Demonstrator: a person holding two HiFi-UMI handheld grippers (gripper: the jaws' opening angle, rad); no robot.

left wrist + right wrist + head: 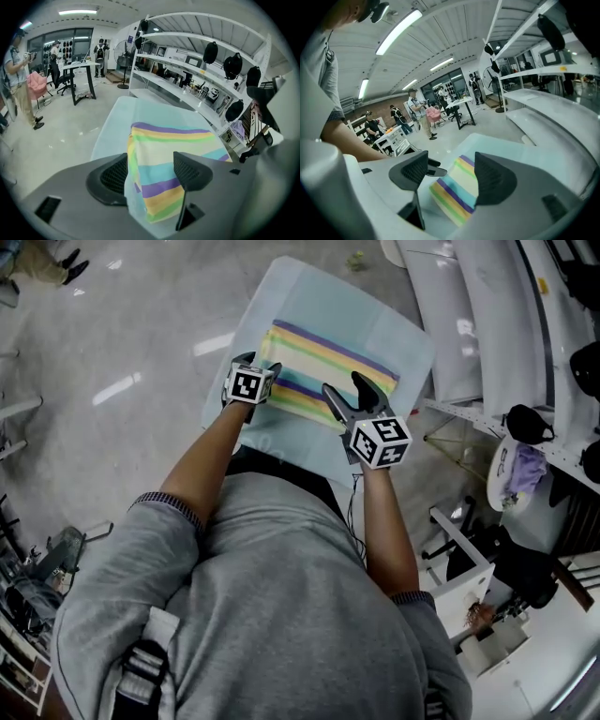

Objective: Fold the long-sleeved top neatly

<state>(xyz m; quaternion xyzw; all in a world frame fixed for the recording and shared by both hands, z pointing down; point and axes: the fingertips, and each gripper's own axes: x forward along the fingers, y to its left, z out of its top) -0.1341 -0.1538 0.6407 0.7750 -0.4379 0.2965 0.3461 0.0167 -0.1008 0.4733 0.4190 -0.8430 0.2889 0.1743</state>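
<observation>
Pale blue bench point(412, 343) carries the folded striped long-sleeved top point(323, 371) at centre; left tool point(261, 364) gapes wide over its 8 o'clock corner, right tool point(341, 382) hangs open and empty near 5 o'clock; judgement: square the edges without dragging layers.

top point(328, 362): near edge covered by left gripper point(260, 364) and right gripper point(349, 395) in head view; partly behind one of the fingers point(494, 180) in right gripper view | bench point(281, 296): near side hidden under the person's arms and chest | shelf items point(211, 52): too small to identify | distant people point(101, 49): too small to tell
</observation>
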